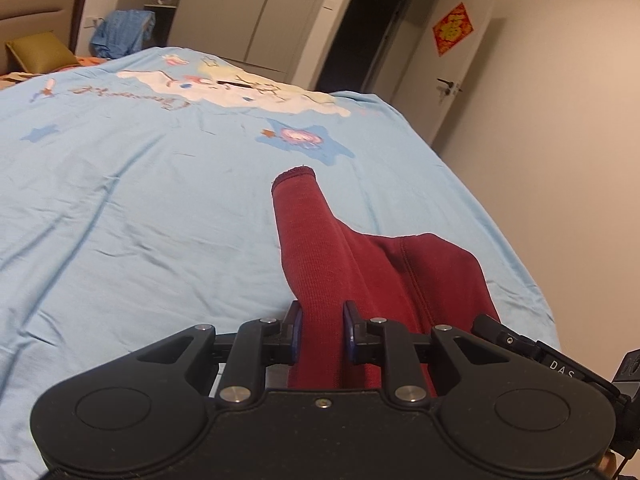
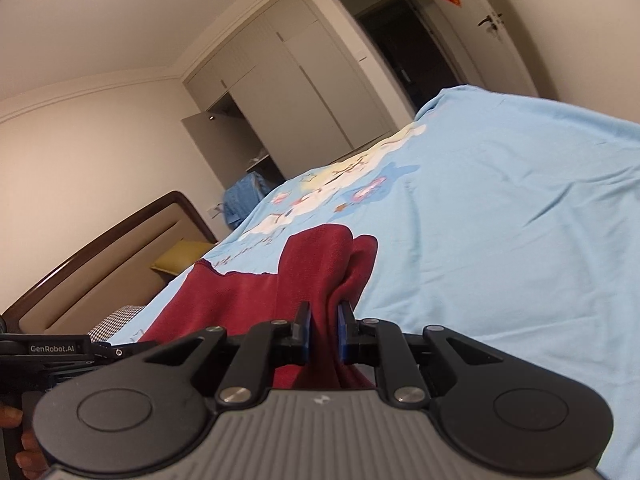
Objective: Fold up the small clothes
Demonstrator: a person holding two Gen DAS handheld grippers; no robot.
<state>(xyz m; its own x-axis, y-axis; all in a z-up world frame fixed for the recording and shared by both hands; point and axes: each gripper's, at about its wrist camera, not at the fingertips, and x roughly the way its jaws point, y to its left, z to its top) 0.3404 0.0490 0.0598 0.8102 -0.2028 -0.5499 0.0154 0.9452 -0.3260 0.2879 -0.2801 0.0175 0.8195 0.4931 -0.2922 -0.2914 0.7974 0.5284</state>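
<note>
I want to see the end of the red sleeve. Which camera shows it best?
The left wrist view. There the red sleeve stretches out flat from the left gripper to its cuff on the blue bedsheet. In the right wrist view the red garment is bunched at the right gripper, with no clear cuff.

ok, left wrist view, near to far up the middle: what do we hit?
left hand-held gripper shut on the red garment → garment's cuff end → star print on the blue bedsheet → cloud print → wardrobe doors.
</note>
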